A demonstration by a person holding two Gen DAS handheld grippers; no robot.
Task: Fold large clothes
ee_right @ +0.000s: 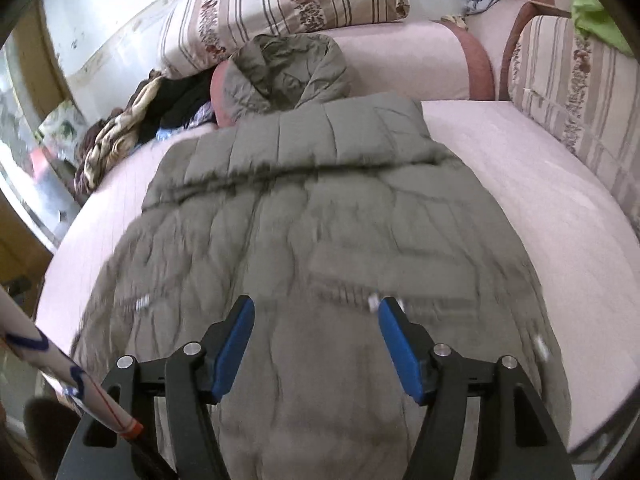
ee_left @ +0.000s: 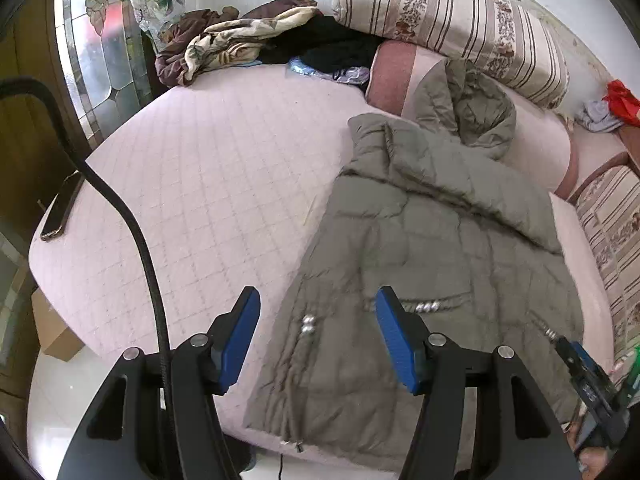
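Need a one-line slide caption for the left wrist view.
Left tool open above the olive puffer coat spread on the pink quilted bed, phone at its edge.

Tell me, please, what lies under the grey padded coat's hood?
The hood rests on a pink bolster at the back of the pink mattress. The bolster's part beneath the hood is covered, so unseen.

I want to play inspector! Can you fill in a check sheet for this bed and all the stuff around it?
Surface: pink quilted bed, mostly bare on one side.
Job's things: grey-green puffy coat lying flat, sleeve folded across, hood against the pink bolster.
Clutter: heap of clothes at the far edge; phone near the bed edge.
Tools: left tool open, empty; right tool open, empty, over the coat.
Cables: black cable across the left view.
Surroundings: striped pillows, patterned glass.
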